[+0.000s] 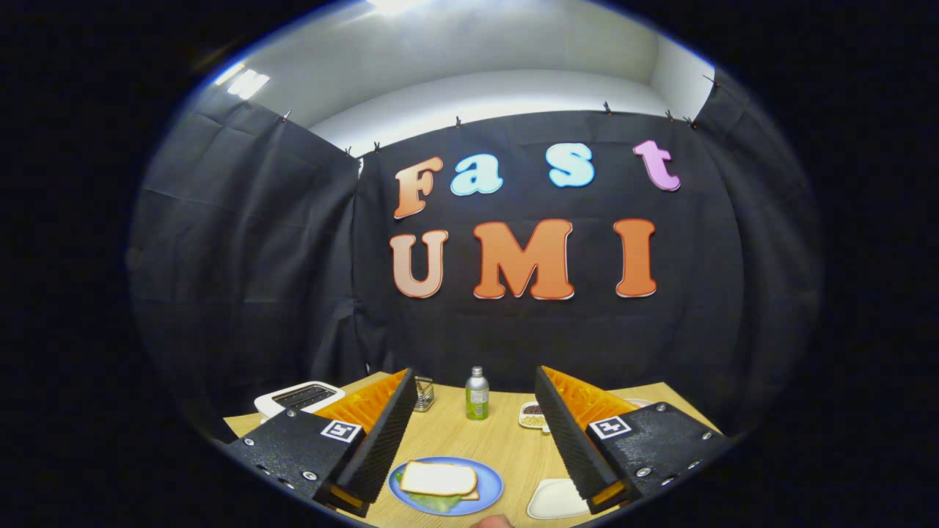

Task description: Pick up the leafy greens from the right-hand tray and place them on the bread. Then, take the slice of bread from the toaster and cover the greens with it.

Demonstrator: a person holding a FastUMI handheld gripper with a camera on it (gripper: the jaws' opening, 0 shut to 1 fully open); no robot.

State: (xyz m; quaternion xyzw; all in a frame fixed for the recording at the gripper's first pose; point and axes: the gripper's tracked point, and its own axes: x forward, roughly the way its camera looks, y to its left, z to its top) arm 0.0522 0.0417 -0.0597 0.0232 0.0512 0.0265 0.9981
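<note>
I hold the gripper (469,433) raised above the table (506,440), fingers spread wide and empty. On the blue plate (490,490) between them, a bread slice (438,478) lies over the leafy greens (433,502); task looks complete. White tray (555,500) is near the right finger, toaster (299,397) beyond the left. I'd back straight out; bottle (477,394) stands well ahead.

We count one blue plate (490,490) between the spread fingers of the one gripper (473,434), bearing two bread slices (438,478); beyond that plate, one toaster (299,397), one bottle (477,394), one metal holder (423,393), two white trays (555,500).
</note>
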